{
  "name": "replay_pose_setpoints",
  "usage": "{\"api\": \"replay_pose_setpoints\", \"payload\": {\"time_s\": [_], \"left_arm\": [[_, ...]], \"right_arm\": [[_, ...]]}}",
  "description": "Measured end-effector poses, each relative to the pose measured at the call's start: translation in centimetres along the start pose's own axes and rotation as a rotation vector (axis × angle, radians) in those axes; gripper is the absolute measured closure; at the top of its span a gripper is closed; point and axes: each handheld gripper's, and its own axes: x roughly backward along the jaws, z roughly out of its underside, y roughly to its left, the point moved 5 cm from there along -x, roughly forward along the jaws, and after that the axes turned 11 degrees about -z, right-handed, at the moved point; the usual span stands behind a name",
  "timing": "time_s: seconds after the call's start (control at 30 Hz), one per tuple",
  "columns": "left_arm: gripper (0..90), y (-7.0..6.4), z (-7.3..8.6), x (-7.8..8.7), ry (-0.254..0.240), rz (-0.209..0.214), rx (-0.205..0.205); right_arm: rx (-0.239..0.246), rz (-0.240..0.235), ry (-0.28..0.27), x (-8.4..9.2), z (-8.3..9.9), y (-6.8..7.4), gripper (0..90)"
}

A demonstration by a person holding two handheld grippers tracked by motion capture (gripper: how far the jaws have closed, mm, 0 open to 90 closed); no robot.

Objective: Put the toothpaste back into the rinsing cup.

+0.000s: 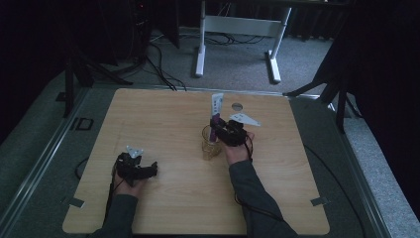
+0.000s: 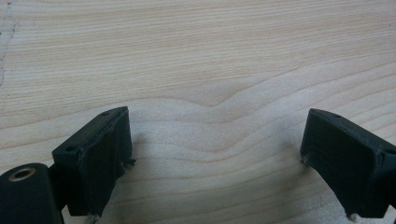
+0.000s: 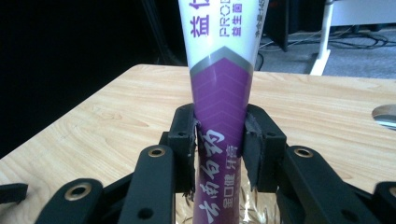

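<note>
While the left tongs (image 1: pixel 151 169) rest apart on the bench (image 1: pixel 168 198), the right tongs (image 3: pixel 219 140) clamp an upright purple-and-white tube (image 3: pixel 222 93) standing in a glass (image 1: pixel 211 144) mid-bench.

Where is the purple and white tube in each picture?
High view: the tube stands upright just right of the middle, its lower end in the glass cup, held by the right gripper.
Left gripper view: not in it.
Right gripper view: the tube rises up the middle, squeezed between the jaws.
Shared landmark: the wooden table.
</note>
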Motion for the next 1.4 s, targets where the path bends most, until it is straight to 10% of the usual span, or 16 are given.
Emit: {"api": "replay_pose_setpoints", "payload": {"time_s": [0.53,1.4], "left_arm": [[9.1,-0.1,0.0,0.0,-0.001,0.002,-0.001],[9.1,-0.1,0.0,0.0,-0.001,0.002,0.000]], "right_arm": [[0.072,-0.011,-0.034,0.9,-0.3,0.1,47.1],[0.034,-0.002,-0.078,3.9,0.3,-1.2,39.9]]}}
